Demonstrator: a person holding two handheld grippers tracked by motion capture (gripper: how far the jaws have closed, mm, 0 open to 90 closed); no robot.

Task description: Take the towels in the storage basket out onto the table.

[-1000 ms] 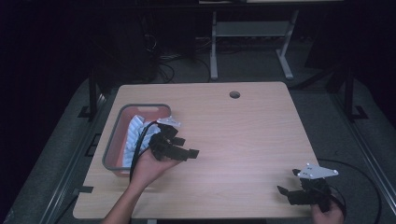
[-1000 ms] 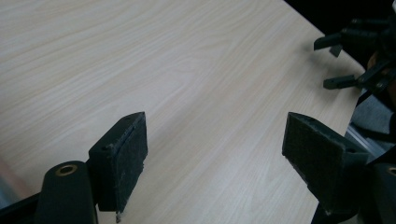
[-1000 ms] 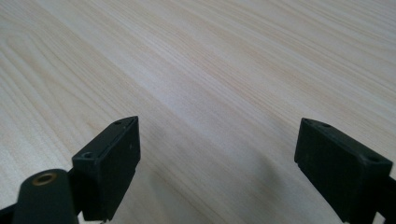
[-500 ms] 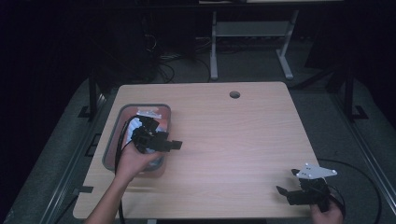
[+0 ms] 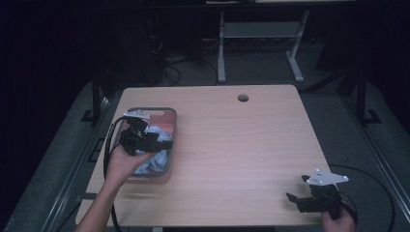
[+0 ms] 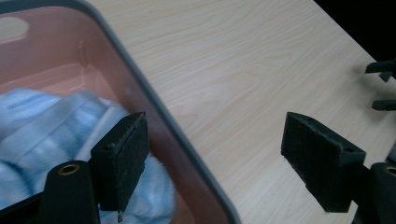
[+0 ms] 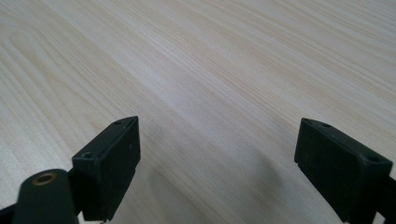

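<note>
Blue striped cloth [image 6: 42, 126] lies bunched in the pink bin [image 5: 167, 121] at the table's left edge

Left gripper [image 6: 212, 158] hangs over the bin's grey rim, jaws wide apart, empty, one jaw above the cloth, the other above bare table [image 5: 241, 145]. Right gripper [image 7: 217, 161] sits low at the near right corner, jaws wide, empty, well apart from the bin

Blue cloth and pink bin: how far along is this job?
Done: the blue cloth lies inside the pink bin. In hand: nothing; the left gripper is open over the bin's rim. The right gripper sits open at the table corner. Left: apparently just pulling the left gripper away.
</note>
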